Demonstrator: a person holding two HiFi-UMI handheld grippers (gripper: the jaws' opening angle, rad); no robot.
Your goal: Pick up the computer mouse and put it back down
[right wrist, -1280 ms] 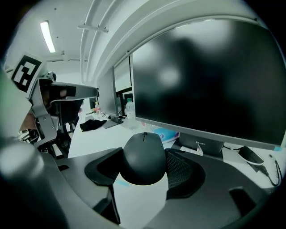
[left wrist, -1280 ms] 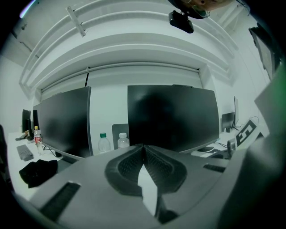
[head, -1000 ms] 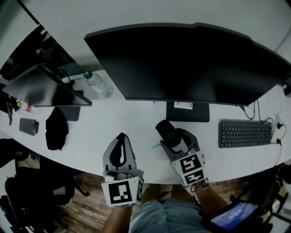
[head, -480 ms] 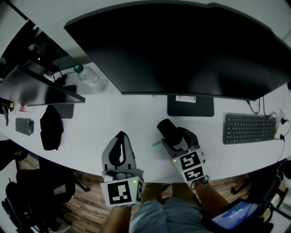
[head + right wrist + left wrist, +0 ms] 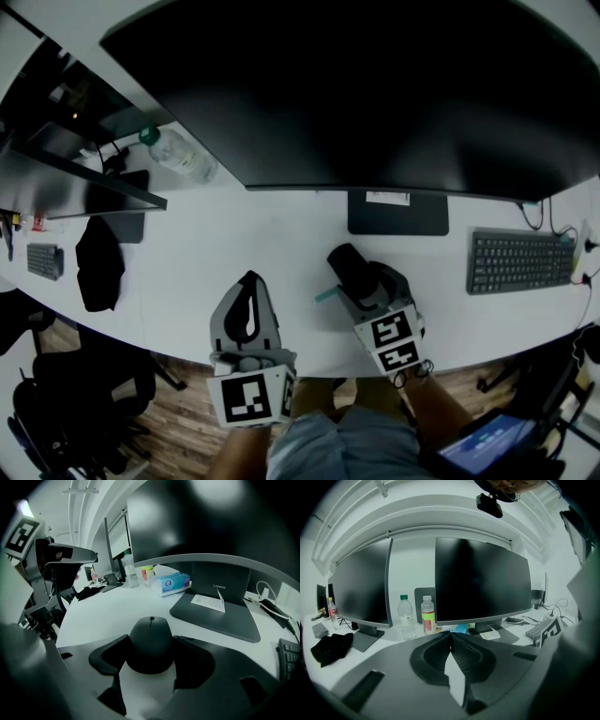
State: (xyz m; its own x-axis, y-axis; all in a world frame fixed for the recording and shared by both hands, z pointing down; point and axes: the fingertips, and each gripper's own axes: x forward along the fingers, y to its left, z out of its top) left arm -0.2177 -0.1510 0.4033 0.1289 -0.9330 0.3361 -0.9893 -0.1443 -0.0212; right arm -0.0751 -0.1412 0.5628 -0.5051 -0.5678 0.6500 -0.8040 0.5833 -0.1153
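The mouse (image 5: 151,641) is black, round and smooth, with a little wheel on top. It is low at the white desk (image 5: 234,244), in front of the stand (image 5: 397,214) of the big monitor (image 5: 375,94). I cannot tell if it touches the desk. Far to the left lie a black cloth (image 5: 97,262) and a bottle (image 5: 178,155), well away from it. The left gripper (image 5: 451,634) points a bit down over the near edge of the desk. Its jaws are pressed together with nothing in them. To its right, the right gripper (image 5: 356,281) tilts down more. Its jaws stand wide, one on each side of the mouse, and they hold it. The desk between the two grippers is bare. There is bare desk ahead of the mouse up to the stand. A keyboard (image 5: 520,261) lies well off to the right. The curved near edge of the desk runs just under both grippers.
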